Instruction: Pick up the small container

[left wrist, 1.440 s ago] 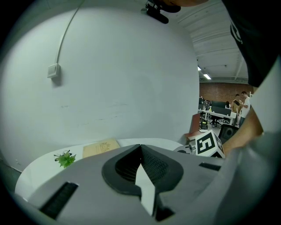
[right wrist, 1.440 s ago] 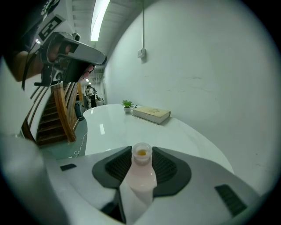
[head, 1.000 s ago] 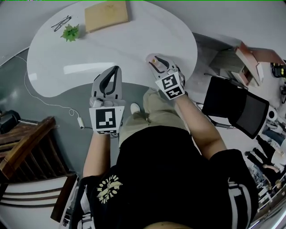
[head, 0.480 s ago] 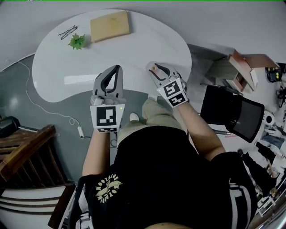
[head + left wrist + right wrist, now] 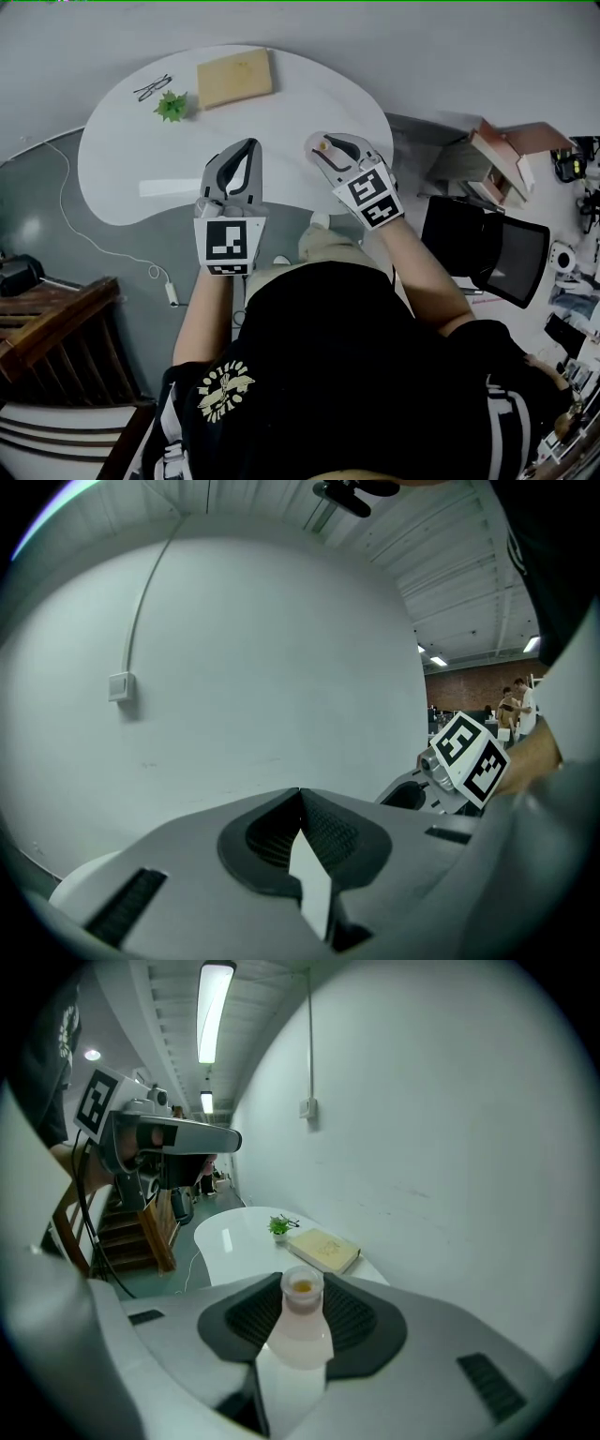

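The small container [image 5: 301, 1333] is a translucent white bottle with an orange spot in its open neck. My right gripper [image 5: 302, 1283] is shut on it and holds it upright in the air. In the head view the container [image 5: 323, 144] shows at the tip of the right gripper [image 5: 320, 142], over the near edge of the white table [image 5: 281, 112]. My left gripper [image 5: 247, 147] hangs beside it on the left, shut with nothing between the jaws. In the left gripper view, the left gripper [image 5: 300, 794] faces a bare white wall.
A tan book [image 5: 234, 77], a small green plant [image 5: 172, 105] and glasses [image 5: 152, 88] lie at the table's far side. A black chair [image 5: 487, 248] stands at the right, wooden furniture [image 5: 47, 319] at the left, and a white cable [image 5: 103, 253] runs on the floor.
The table looks smaller and has shifted right in the head view. Both grippers keep their places side by side, and the right one still holds the container.
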`<state>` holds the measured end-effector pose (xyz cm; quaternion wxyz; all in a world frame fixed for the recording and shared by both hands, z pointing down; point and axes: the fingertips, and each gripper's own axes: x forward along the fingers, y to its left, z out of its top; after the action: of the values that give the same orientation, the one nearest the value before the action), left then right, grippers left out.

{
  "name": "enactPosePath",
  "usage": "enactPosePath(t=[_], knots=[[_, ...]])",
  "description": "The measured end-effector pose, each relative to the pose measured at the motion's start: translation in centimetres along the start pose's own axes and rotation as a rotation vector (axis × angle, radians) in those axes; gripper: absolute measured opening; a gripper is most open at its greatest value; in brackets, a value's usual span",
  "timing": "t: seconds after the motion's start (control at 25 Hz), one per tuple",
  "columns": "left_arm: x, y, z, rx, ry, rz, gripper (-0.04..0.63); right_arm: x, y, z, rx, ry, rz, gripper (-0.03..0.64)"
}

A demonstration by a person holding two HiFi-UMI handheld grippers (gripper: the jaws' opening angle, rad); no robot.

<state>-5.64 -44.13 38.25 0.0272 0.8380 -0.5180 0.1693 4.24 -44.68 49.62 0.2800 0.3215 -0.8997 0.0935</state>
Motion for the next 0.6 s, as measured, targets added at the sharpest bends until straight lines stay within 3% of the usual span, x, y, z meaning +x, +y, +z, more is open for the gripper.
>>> enactPosePath(t=[0.6], knots=[[-1.2, 0.5, 3.9, -0.011, -0.084, 0.034, 0.021, -5.3, -1.3, 5.6, -0.036, -0.055, 0.014, 0.152]])
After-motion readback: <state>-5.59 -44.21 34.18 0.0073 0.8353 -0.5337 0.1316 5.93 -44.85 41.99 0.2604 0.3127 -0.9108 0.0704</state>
